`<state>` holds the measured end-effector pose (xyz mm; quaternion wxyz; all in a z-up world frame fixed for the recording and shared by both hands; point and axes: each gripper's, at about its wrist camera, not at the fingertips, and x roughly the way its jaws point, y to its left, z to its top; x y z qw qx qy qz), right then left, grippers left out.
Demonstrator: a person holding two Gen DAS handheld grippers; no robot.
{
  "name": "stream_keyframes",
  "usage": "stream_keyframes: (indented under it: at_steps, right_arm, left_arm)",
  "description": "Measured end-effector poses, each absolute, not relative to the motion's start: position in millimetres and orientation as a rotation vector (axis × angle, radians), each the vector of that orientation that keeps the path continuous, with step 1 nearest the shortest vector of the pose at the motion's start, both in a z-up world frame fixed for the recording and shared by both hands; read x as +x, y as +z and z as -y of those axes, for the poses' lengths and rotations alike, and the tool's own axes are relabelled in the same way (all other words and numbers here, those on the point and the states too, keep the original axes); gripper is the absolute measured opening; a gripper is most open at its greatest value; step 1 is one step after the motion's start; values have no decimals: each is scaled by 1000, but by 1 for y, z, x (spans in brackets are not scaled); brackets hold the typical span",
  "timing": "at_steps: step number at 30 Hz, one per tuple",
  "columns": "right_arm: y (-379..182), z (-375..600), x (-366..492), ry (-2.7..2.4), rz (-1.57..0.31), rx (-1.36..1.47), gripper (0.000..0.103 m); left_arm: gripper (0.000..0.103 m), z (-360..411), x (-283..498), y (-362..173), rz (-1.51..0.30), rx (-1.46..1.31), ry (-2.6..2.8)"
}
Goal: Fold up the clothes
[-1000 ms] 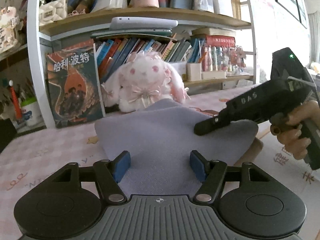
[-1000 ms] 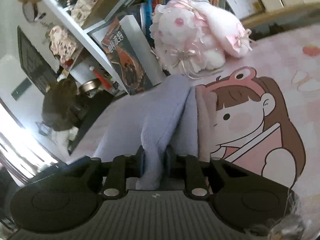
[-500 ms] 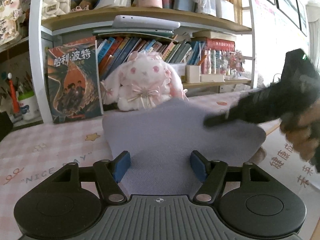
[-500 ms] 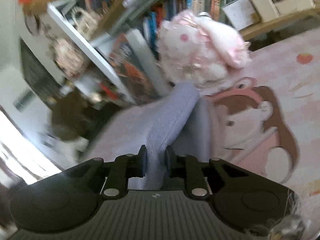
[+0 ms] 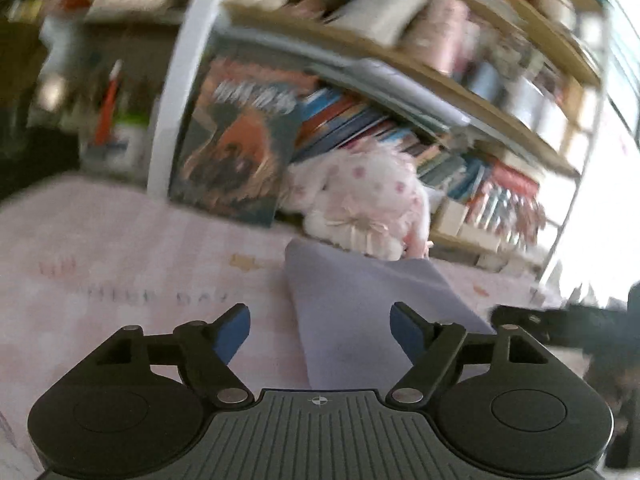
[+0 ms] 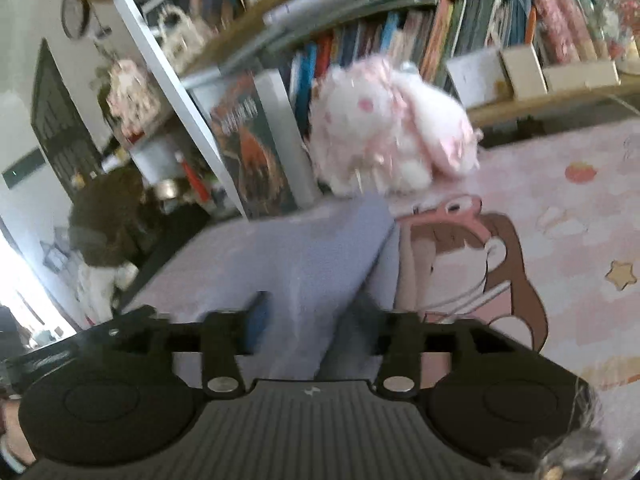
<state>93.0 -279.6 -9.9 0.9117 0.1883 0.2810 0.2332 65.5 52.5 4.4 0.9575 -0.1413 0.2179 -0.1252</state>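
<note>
You have a white-framed bookshelf (image 6: 256, 60) packed with books behind the bench (image 5: 120, 248), which wears a pink cartoon cloth; a pink plush rabbit (image 6: 392, 132) sits against it, with bright window light (image 5: 612, 208) at your right

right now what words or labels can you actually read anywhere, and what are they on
"DAY": pale letters printed on the pink tablecloth, left wrist view; the word before it is smeared.
Book cover title: blurred in both views, unreadable.
Book spines on the shelf: too small and blurred.
Lilac garment: no text visible.
</note>
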Motion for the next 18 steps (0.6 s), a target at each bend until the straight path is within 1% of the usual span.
stream_keyframes:
  at_steps: [1,3,5,8,10,15,16,17,18]
  right_arm:
    - [-8,280,91,474,-573,381,65]
    - [-4,282,87,459,-561,366,76]
    - [-4,286,87,431,-573,354,84]
    - [-16,294,97,433,-656,407,85]
    - [-23,296,103,451,-700,448,85]
    - [-27,293,117,480,-744,500,84]
    - [-27,292,120,487,-754,505,82]
    - [-28,289,124,499,-766,510,76]
    - [-28,287,127,512,-777,516,67]
  left_arm:
    - [80,-58,71,1,-473,-333,-258]
    - [80,-65,81,-6,-519,-399,-271]
    - [80,-69,90,-12,-556,-447,-283]
    - [80,-73,102,-24,-610,-523,-294]
    - [80,-76,105,-30,-616,-575,-312]
    - [80,-76,115,-32,-639,-621,-350]
    - [80,-75,116,-33,-643,-624,-358]
    - [79,-75,118,-33,-646,-627,-365]
    - [78,-73,120,-33,-649,-631,-379]
